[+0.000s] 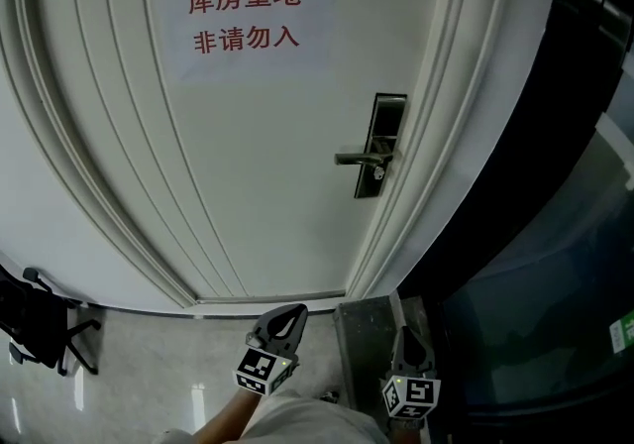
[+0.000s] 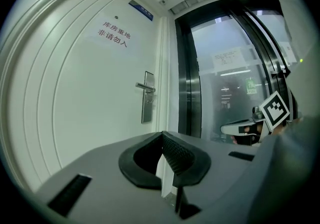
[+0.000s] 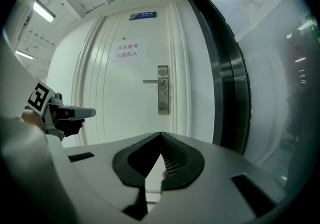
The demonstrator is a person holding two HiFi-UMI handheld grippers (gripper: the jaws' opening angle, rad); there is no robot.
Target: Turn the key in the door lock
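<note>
The white door (image 1: 248,155) carries a dark metal lock plate (image 1: 380,145) with a lever handle (image 1: 359,158) near its right edge. A small dark spot (image 3: 161,99) sits below the lever on the plate; whether it is a key is too small to tell. Both grippers are well short of the door. My left gripper (image 1: 293,313) is at the bottom middle of the head view, jaws shut on nothing (image 2: 162,135). Beside it on the right, my right gripper (image 1: 408,341) is also shut and empty (image 3: 160,134).
A paper sign (image 1: 244,18) with red print is stuck on the door's upper part. A dark glass wall (image 1: 555,234) runs along the right of the doorway. A black office chair (image 1: 40,318) stands at the far left on the pale tiled floor.
</note>
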